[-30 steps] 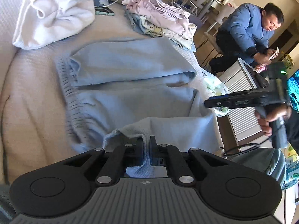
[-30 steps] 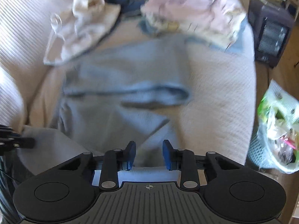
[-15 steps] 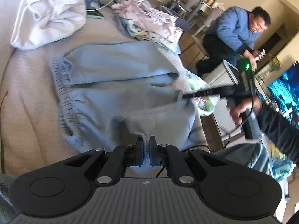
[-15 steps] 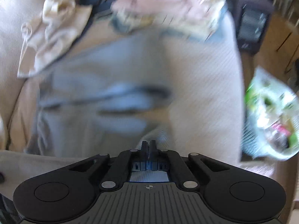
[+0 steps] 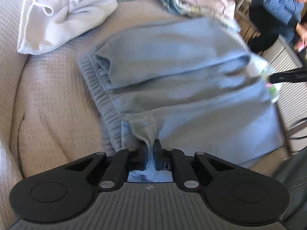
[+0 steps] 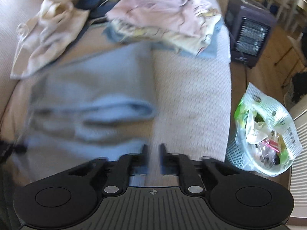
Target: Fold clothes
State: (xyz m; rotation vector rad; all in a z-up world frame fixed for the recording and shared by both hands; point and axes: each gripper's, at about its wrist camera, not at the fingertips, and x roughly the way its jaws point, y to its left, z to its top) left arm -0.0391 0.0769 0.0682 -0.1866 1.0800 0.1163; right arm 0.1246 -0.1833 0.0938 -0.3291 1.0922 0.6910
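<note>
Basket (image 6: 238,153), white mesh, stands on the floor off the bed's right edge; it holds a clear bag (image 6: 255,126) stuffed with crumpled wrappers, green, white and pink. There is one basket and one bag.

On the bed (image 5: 53,99), covered in beige waffle cloth, lie one blue garment (image 5: 191,80), one white garment (image 5: 63,13) bunched at the far left corner, and one pile (image 6: 167,25) of pink and patterned clothes at the far edge. A dark heater (image 6: 249,30) stands on the floor past the far right corner.

The blue garment sits mid-bed, folded over on itself, its ribbed hem toward the left edge. The left gripper (image 5: 150,153) pinches a fold of it near the front edge; its jaws have just been easing apart, with cloth between them. The right gripper (image 6: 153,153) has just been opening and stands spread; blur hides whether cloth is between its fingers.

A person (image 5: 276,5) in a blue jacket sits beyond the bed.
</note>
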